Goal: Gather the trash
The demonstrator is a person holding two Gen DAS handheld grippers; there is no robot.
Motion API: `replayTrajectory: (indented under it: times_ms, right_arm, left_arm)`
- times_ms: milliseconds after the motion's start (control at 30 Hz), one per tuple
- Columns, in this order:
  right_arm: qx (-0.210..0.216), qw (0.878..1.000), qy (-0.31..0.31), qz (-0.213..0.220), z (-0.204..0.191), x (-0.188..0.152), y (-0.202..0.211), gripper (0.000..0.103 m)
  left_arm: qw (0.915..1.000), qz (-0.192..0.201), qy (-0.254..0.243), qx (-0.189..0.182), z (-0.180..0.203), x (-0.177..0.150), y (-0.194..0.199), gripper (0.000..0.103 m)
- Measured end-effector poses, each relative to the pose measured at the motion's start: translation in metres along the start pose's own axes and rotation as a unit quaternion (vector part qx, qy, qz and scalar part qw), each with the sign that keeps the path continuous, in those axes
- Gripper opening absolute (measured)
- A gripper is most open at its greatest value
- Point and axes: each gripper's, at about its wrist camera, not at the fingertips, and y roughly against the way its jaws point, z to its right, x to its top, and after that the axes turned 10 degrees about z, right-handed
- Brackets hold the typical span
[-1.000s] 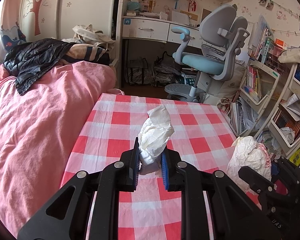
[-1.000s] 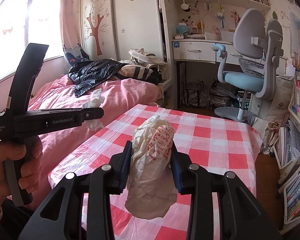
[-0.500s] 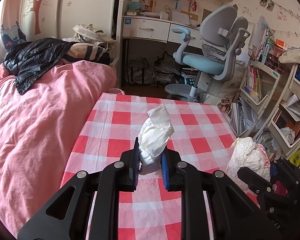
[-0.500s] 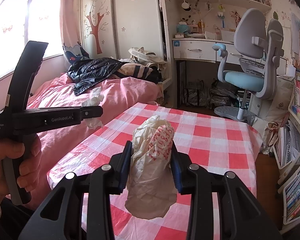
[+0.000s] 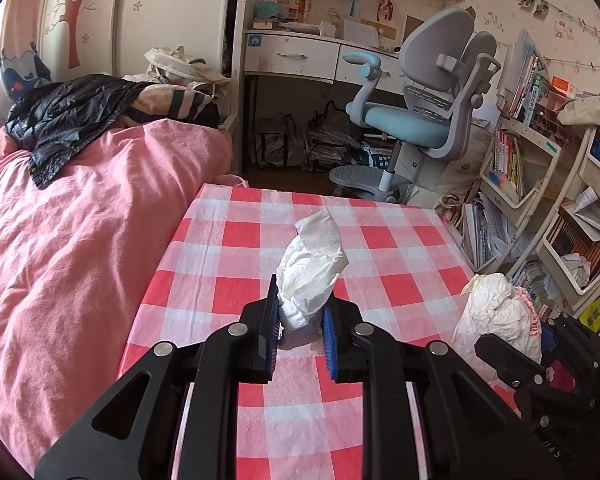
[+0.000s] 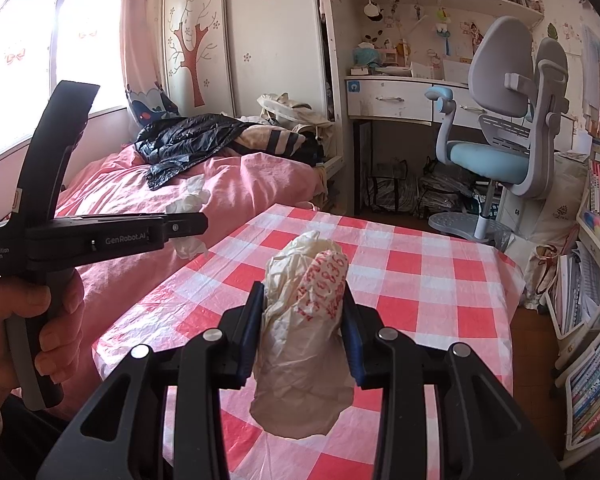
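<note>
My left gripper (image 5: 300, 312) is shut on a crumpled white tissue (image 5: 312, 268) and holds it above the red-and-white checked table (image 5: 396, 248). My right gripper (image 6: 302, 312) is shut on a white plastic bag (image 6: 304, 328) with red print, which hangs down between the fingers. In the left wrist view the bag (image 5: 496, 316) and the right gripper (image 5: 540, 376) show at the lower right. In the right wrist view the left gripper (image 6: 188, 226) is at the left, held by a hand, with the tissue (image 6: 190, 216) at its tip.
A bed with a pink cover (image 5: 80, 240) runs along the table's left side, with a black jacket (image 5: 72, 116) on it. A grey and blue desk chair (image 5: 428, 120) and a white desk (image 5: 312, 56) stand behind. Bookshelves (image 5: 540, 184) line the right.
The left gripper has drifted slightly in the right wrist view. Both grippers keep their hold.
</note>
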Motion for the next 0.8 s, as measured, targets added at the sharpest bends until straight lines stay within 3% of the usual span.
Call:
replayTrajectory:
  times_ms: [800]
  right_arm:
    - [-0.001,1.000,0.001,-0.001,-0.0027,0.0001,-0.0008,0.037]
  left_arm:
    - [1.0000,0.000,0.000,0.000,-0.0007,0.0002,0.0000,0.016]
